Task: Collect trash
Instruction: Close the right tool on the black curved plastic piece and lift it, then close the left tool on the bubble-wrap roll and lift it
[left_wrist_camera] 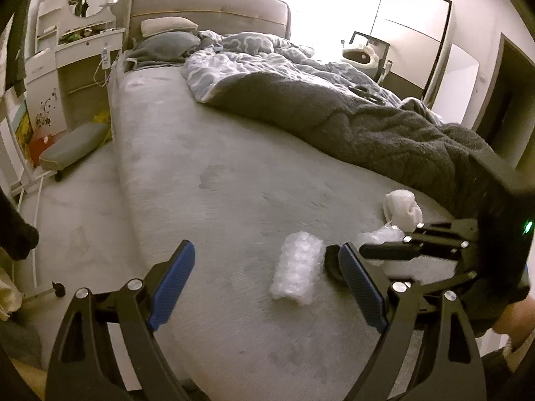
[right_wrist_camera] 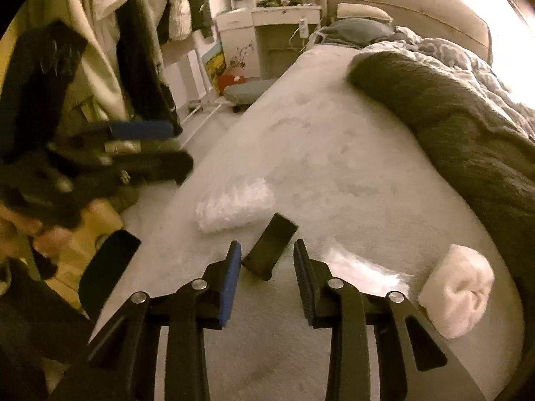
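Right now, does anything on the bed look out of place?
Yes. Loose litter lies on the bare sheet near the foot: a bubble wrap roll, a small black object, crumpled clear plastic and a white wad. The duvet is bunched aside.

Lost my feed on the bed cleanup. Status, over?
Left hand-held gripper open over bubble wrap roll. Right hand-held gripper empty, jaws narrowed, near black object. White wad uncollected. Nothing blocking.

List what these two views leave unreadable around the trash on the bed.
- Black flat object: left wrist view, mostly behind the left gripper's right finger; identity unclear.
- Clear plastic wrap: right wrist view, part behind the right gripper's finger.
- Left gripper in the right wrist view: blurred.
- White wad: material unclear.
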`<state>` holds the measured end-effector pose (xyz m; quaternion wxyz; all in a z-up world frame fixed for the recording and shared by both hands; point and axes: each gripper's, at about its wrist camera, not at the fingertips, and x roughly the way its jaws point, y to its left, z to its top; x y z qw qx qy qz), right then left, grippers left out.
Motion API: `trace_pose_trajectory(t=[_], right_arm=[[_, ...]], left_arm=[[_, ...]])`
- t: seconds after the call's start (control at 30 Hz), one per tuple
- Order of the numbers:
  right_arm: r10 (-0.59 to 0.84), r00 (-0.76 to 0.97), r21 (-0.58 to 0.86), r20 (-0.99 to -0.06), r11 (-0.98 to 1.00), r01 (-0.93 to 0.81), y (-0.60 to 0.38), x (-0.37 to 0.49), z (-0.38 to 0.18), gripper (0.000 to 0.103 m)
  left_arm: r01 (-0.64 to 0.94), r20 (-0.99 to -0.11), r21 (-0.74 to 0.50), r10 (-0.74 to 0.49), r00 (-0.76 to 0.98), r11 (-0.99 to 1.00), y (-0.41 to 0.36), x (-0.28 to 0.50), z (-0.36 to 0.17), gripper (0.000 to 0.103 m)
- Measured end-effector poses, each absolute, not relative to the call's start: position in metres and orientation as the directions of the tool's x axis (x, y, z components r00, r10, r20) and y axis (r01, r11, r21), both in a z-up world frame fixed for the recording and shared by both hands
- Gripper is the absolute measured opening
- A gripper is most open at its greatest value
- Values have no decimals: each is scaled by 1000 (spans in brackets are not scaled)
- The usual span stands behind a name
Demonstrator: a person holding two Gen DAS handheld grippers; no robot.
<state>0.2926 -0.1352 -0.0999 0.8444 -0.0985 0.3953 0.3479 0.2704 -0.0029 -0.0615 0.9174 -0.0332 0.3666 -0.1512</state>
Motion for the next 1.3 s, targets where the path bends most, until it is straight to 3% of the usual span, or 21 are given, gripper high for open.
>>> trace_pose_trajectory(t=[0.6,0.67,0.77,1.0,1.3], right_arm=[[527,399,207,-751,761,-615,-130,295,-124,28],[524,394,218,-755,768,-602,-129,294,-126,20],[503,391,193,-771,769,-609,-126,293,-126,19],[526,444,213,-726,785,-581,-148,293,-102,19],[598,480,313,-642,776,-547,-187,295,-82,20]], left_arm=[[211,-681,-202,-292,672,956,-15,286,-73,89],[214,-684,-198,-292,668,956,-18,288,-75,89],[215,-687,-195,-290,666,957,-18,289,-77,89],[206,-700,-164,-261,665,965,-20,293,-84,88],[238,-722,-137,-261,640,962,-36,297,-99,78]])
